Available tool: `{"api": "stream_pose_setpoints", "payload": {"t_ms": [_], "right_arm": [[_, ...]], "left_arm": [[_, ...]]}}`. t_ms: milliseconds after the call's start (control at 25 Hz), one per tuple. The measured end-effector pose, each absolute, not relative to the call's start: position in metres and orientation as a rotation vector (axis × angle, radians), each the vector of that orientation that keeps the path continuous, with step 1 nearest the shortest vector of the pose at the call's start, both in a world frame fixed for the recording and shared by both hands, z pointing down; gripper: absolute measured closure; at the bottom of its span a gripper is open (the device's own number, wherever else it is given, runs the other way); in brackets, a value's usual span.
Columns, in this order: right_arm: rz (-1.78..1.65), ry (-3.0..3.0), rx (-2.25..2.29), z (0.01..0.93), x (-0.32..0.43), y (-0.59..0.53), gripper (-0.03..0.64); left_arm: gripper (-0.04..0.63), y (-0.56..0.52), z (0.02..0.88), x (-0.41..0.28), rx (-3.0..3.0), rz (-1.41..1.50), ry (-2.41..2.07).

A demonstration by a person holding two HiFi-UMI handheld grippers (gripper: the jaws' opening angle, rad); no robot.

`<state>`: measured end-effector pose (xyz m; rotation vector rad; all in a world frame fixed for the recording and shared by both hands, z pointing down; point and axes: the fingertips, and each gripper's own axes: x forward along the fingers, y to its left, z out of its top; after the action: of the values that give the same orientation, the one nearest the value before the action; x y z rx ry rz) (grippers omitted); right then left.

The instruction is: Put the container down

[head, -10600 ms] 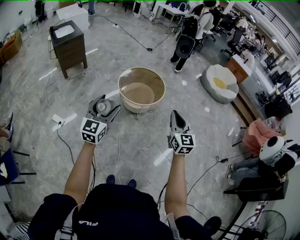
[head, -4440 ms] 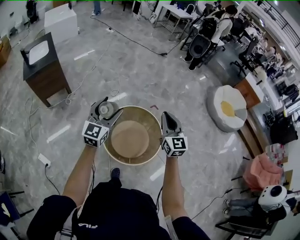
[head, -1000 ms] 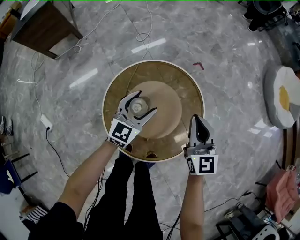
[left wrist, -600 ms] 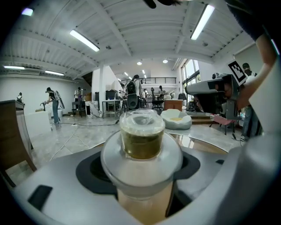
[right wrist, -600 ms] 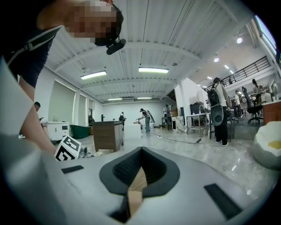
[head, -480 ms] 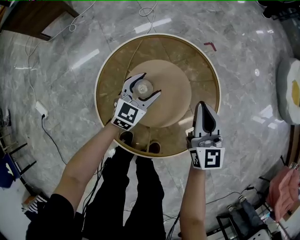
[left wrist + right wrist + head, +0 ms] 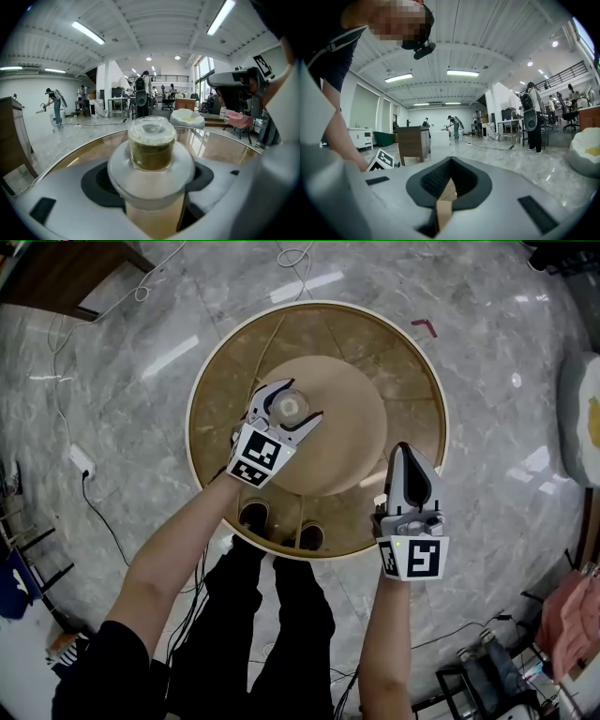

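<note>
A small clear container (image 7: 287,409) with a pale lid and a greenish-brown filling is held upright in my left gripper (image 7: 298,399), whose jaws are shut on its sides. It hangs over the left part of the round wooden table's inner disc (image 7: 352,427); whether it touches the wood I cannot tell. In the left gripper view the container (image 7: 151,143) fills the middle between the jaws of the left gripper (image 7: 151,192). My right gripper (image 7: 409,457) is shut with nothing in it, above the table's near right rim. In its own view the right gripper (image 7: 449,176) points out across the room.
The table's raised rim (image 7: 427,371) rings the sloping inner wall. The person's shoes (image 7: 253,514) stand at its near edge. Cables and a power strip (image 7: 80,460) lie on the marble floor at left, and a dark cabinet (image 7: 56,268) is at top left.
Over the last ten seconds the person walked up to the table. In the last second my left gripper carried the container slightly farther in over the disc; the right gripper barely moved.
</note>
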<state>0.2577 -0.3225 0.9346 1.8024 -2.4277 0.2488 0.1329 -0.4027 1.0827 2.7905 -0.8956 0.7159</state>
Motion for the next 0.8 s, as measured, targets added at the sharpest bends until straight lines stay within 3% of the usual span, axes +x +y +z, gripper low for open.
{"api": "stream_pose_setpoints", "payload": {"t_ms": [800], "right_arm": [[0.259, -2.407, 1.833, 0.926, 0.259, -0.324, 0.589]], "left_arm": [[0.239, -0.408, 1.094, 0.137, 2.739, 0.825, -0.886]]}}
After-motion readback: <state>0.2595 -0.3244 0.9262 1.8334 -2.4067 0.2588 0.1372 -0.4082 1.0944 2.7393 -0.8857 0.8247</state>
